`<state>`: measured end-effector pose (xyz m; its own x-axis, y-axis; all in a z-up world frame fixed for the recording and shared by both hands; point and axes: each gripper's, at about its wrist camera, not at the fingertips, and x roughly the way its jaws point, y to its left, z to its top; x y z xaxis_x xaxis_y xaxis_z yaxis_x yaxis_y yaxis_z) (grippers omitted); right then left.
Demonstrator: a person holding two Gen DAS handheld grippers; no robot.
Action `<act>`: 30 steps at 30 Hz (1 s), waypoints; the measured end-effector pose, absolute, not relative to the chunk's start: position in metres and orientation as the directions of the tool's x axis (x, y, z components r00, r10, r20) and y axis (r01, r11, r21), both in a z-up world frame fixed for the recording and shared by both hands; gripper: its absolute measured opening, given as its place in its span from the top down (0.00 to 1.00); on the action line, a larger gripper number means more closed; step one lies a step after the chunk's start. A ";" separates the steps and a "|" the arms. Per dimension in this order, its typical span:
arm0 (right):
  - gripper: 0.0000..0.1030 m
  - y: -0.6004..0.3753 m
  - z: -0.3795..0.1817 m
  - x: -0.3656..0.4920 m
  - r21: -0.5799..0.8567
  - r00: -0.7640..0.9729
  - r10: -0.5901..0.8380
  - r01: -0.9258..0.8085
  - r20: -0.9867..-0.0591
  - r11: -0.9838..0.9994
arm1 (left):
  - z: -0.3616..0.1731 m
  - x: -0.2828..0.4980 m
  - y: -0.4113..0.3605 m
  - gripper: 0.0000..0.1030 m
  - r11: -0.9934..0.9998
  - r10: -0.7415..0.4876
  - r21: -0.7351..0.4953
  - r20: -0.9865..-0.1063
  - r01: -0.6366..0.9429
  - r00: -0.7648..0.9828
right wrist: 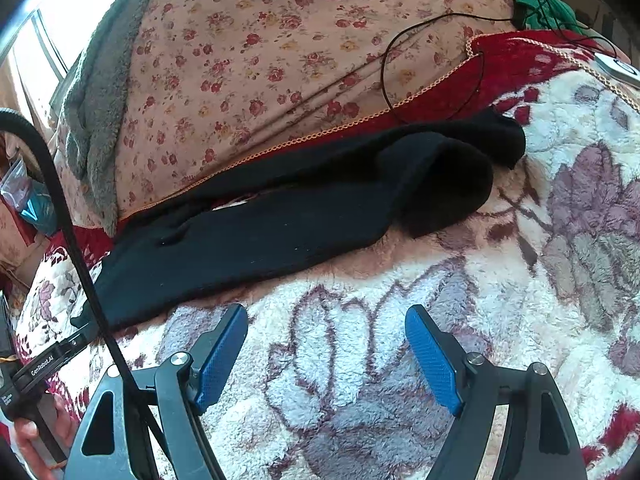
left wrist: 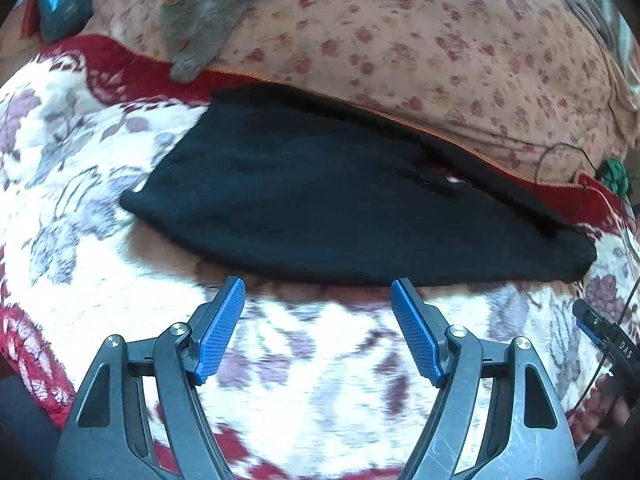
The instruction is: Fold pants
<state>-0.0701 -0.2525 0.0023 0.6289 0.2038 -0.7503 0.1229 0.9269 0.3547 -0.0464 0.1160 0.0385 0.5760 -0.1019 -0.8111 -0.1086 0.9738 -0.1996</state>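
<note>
Black pants [left wrist: 340, 204] lie flat across a fleecy floral blanket [left wrist: 80, 160], folded lengthwise into a long strip. In the right wrist view the same pants [right wrist: 280, 220] stretch from lower left to upper right, with the cuff ends [right wrist: 452, 184] rumpled and doubled over. My left gripper [left wrist: 318, 284] hovers open just short of the near edge of the pants, nothing between its blue pads [left wrist: 220, 332]. My right gripper [right wrist: 326, 312] is also open over bare blanket [right wrist: 520, 280], a little back from the pants' near edge.
A pink flowered sheet [left wrist: 400, 40] lies behind the pants with a grey fleece [left wrist: 208, 12] on it. A thin black cord [right wrist: 400, 60] loops over the sheet near a green item [right wrist: 548, 8]. The other gripper [left wrist: 608, 336] and a hand [right wrist: 28, 440] show at the frame edges.
</note>
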 end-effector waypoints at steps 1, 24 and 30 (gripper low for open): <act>0.23 -0.252 0.002 -0.069 0.358 0.629 0.207 0.123 -0.750 0.925 | 0.037 -0.046 0.124 0.26 0.968 -0.103 -0.214 -0.811 -0.129 0.576; 0.23 -0.276 -0.018 -0.043 0.477 0.657 0.263 0.169 -0.707 0.863 | 0.019 0.011 0.155 0.26 0.880 -0.170 -0.399 -0.771 -0.258 0.614; 0.56 -0.294 -0.027 -0.014 0.547 0.692 0.294 0.173 -0.659 0.819 | 0.018 0.026 0.156 0.58 0.886 -0.178 -0.393 -0.779 -0.247 0.601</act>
<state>-0.0144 -0.2938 -0.0275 0.6924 0.2941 -0.6589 0.1733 0.8187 0.5475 0.0259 0.1564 0.0182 0.6009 -0.1782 -0.7792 -0.2465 0.8860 -0.3928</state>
